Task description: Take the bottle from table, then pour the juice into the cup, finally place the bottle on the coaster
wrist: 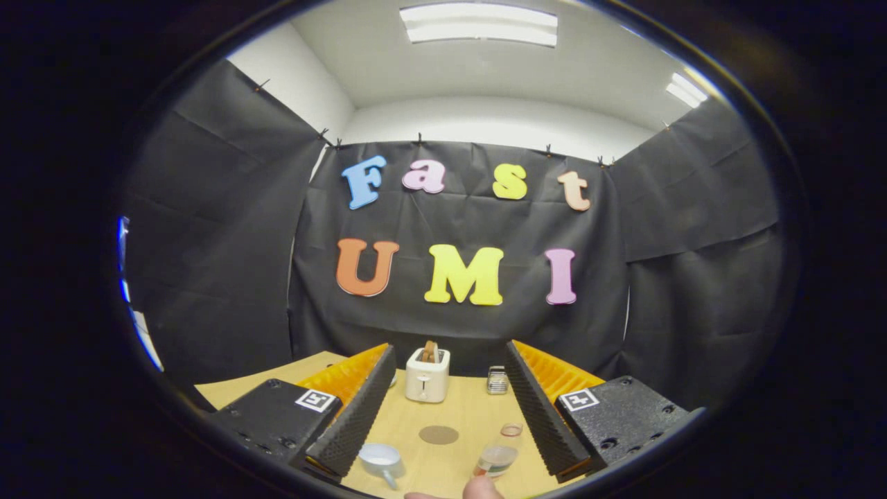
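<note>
My gripper (450, 357) is open and held above the wooden table (471, 409), with nothing between its fingers. Below, between the fingers, a small clear bottle (499, 457) stands upright close to the right finger, and its cap (511, 430) lies on the table just behind it. A white cup (381, 461) with a handle sits near the left finger. A round brown coaster (438, 434) lies flat between the cup and the bottle, a little farther away. A person's fingertip (481, 488) shows right beside the bottle's base.
A white toaster (427, 374) with bread in its slot stands at the back of the table, between the fingertips. A small metal rack (497, 380) stands to its right by the black cloth wall.
</note>
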A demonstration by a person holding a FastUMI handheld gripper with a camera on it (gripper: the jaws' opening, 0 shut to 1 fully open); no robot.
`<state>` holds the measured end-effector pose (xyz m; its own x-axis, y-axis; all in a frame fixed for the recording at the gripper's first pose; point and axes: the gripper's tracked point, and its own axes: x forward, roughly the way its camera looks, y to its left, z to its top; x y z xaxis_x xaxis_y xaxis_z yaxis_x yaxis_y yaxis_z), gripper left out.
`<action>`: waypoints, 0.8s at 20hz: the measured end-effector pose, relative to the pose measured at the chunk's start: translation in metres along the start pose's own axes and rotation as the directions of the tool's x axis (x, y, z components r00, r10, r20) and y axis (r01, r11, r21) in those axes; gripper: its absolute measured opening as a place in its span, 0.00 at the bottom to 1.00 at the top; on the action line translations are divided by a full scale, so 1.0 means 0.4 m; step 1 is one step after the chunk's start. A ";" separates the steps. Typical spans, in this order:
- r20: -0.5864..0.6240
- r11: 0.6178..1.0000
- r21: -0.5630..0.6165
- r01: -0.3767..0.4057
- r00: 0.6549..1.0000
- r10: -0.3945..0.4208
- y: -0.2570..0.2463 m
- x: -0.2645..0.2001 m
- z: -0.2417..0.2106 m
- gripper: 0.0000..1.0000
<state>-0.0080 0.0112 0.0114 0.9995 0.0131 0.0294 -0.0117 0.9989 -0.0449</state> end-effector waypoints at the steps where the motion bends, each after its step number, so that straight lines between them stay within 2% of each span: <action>1: 0.003 1.000 0.004 0.004 1.000 -0.004 -0.006 -0.002 0.003 1.00; 12: 0.022 0.999 0.028 0.031 0.999 -0.032 -0.064 -0.019 0.002 1.00; 16: 0.035 1.000 -0.001 0.013 0.999 -0.013 -0.078 -0.034 0.024 1.00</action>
<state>-0.0217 -0.0197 0.0220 0.9979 0.0015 0.0648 0.0014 0.9990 -0.0452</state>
